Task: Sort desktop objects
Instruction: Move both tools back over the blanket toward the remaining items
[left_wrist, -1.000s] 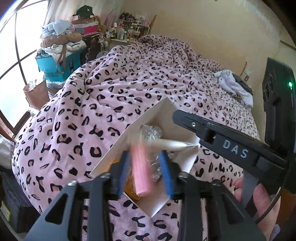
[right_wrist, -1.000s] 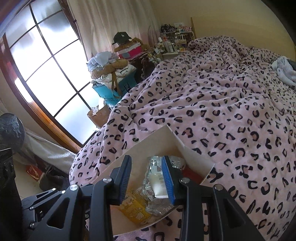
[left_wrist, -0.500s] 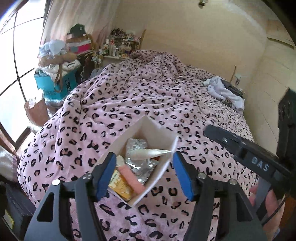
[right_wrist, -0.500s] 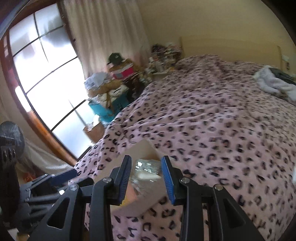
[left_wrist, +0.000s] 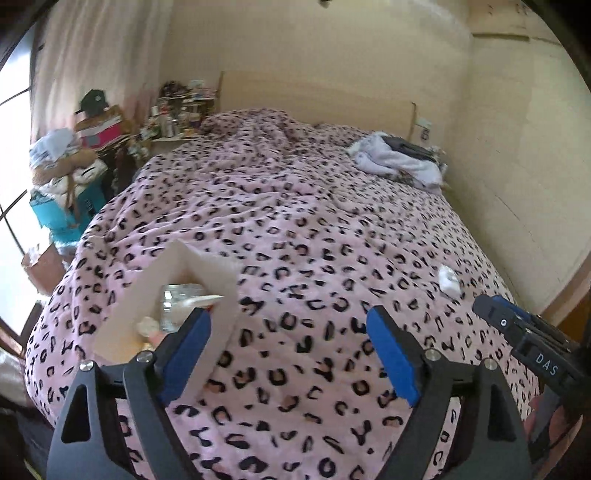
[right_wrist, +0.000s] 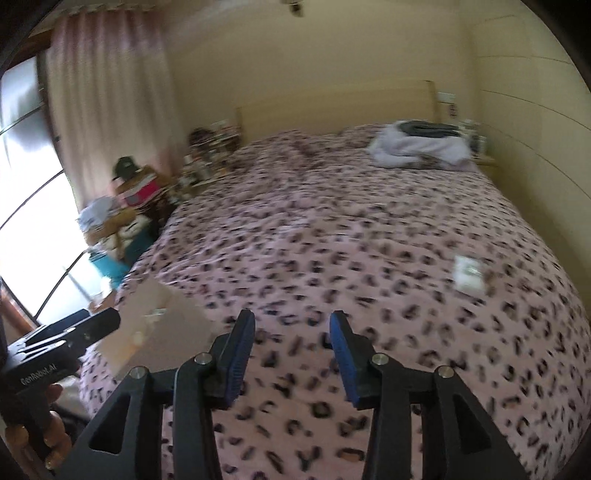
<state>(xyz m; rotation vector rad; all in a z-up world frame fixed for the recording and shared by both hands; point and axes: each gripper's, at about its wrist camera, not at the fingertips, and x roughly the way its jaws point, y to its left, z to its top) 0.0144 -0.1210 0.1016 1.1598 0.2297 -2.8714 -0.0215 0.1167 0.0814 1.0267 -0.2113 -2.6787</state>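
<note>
Both tongs, left gripper (left_wrist: 291, 354) and right gripper (right_wrist: 291, 356), gape empty above the leopard-print pink blanket (left_wrist: 314, 229); the small white packet (right_wrist: 468, 275) awaits a square, centred approach toward the white cardboard box (left_wrist: 147, 291).

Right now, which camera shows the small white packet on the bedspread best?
The left wrist view: the packet is sharp there, lying alone on the bedspread. The right wrist view shows it larger but motion-blurred.

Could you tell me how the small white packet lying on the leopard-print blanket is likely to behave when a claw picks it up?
The small flat white packet looks thin, so probably light and bendy. Lying flush on the soft pink leopard-print blanket, it may sink under pressure and resist an edge pinch.
</note>
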